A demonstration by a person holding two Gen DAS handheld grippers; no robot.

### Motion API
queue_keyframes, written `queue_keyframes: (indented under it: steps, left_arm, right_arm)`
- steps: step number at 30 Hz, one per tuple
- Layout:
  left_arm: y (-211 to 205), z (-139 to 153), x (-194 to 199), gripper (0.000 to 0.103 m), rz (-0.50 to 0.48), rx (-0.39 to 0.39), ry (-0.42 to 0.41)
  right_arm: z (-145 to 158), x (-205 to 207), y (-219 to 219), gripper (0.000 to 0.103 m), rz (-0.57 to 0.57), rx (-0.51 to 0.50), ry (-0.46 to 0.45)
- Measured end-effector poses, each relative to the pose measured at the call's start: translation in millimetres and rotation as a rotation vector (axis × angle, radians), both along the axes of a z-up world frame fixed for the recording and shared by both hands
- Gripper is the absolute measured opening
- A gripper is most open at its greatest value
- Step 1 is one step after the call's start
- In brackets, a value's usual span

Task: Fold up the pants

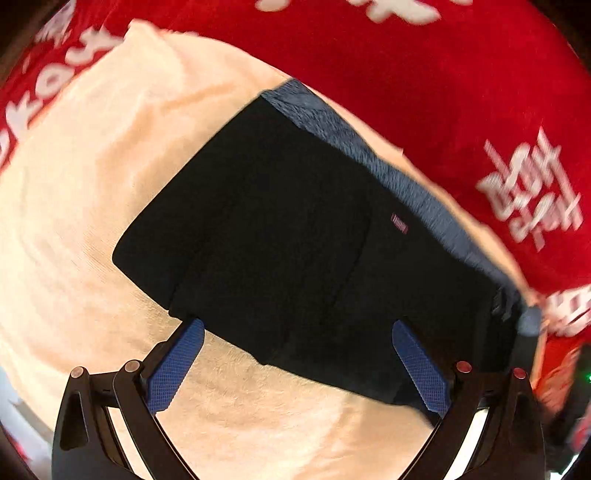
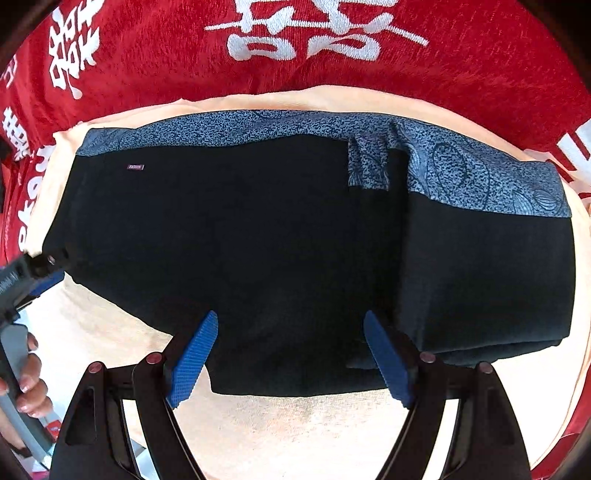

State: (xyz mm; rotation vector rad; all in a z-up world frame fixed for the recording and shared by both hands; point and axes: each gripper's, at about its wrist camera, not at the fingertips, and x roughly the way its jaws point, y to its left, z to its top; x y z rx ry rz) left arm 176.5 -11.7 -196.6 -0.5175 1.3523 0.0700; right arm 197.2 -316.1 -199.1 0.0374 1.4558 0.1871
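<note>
The soft black pants with a blue patterned band (image 2: 280, 236) lie folded on the peach towel (image 2: 295, 424). Both the left gripper (image 1: 299, 363) and the right gripper (image 2: 291, 354) hang spread wide, holding nothing. Pinch the near edge evenly, then fold slowly.

- The left wrist view looks down, close, at the pants (image 1: 280, 229), tilted.
- The right wrist view faces them level; both share the cream towel (image 2: 295, 424).

A cream towel (image 2: 280, 417) lies spread flat, its soft nap plain to see, filling the near ground in both wrist views (image 1: 74, 177). Under it and beyond its far edge runs a red cloth (image 2: 480, 62) printed with large white characters (image 2: 314, 33), blurred in the left wrist view (image 1: 406, 74).
</note>
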Motion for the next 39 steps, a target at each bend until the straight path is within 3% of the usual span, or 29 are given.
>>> queue_keyframes:
  steps: [3,10,16,22,26,28,30,34,36,37,38,39]
  left_arm:
    - [13,0,-8,0.102,0.017,-0.072,-0.047]
    - [37,-10,-22,0.102,0.064,-0.149,-0.069]
    - [34,-18,-20,0.102,0.126,-0.248,-0.081]
    - [34,-19,-21,0.102,0.152,-0.296,-0.138]
    - [31,-9,-21,0.102,0.166,-0.333,-0.167]
    - [28,2,-16,0.102,0.164,-0.354,-0.224]
    - [20,6,-7,0.102,0.123,-0.324,-0.263]
    - [6,-24,14,0.102,0.097,-0.223,-0.132]
    - [4,-21,17,0.102,0.120,-0.202,-0.139]
    - [2,-19,20,0.096,0.126,-0.172,-0.126]
    - [1,-18,20,0.080,0.133,-0.130,-0.112]
    - [-1,-17,22,0.071,0.137,-0.069,-0.093]
  right_arm:
    - [-1,-1,-3,0.084,-0.013,0.016,0.000]
    - [-1,-4,-6,0.084,-0.006,0.033,-0.012]
    - [-1,-5,-2,0.085,0.011,0.017,-0.013]
    - [-3,-2,-1,0.085,0.016,0.028,-0.011]
    - [-3,-3,-2,0.085,0.031,0.027,-0.016]
    - [-4,-4,-1,0.085,0.039,0.024,-0.019]
    - [-5,-4,1,0.086,0.045,0.023,-0.022]
    - [-5,-2,4,0.087,0.056,0.019,-0.019]
    - [-1,0,4,0.087,0.050,0.020,-0.012]
    - [2,2,5,0.087,0.048,0.022,-0.010]
    - [6,4,5,0.087,0.047,0.031,-0.010]
    - [14,7,5,0.087,0.043,0.052,-0.014]
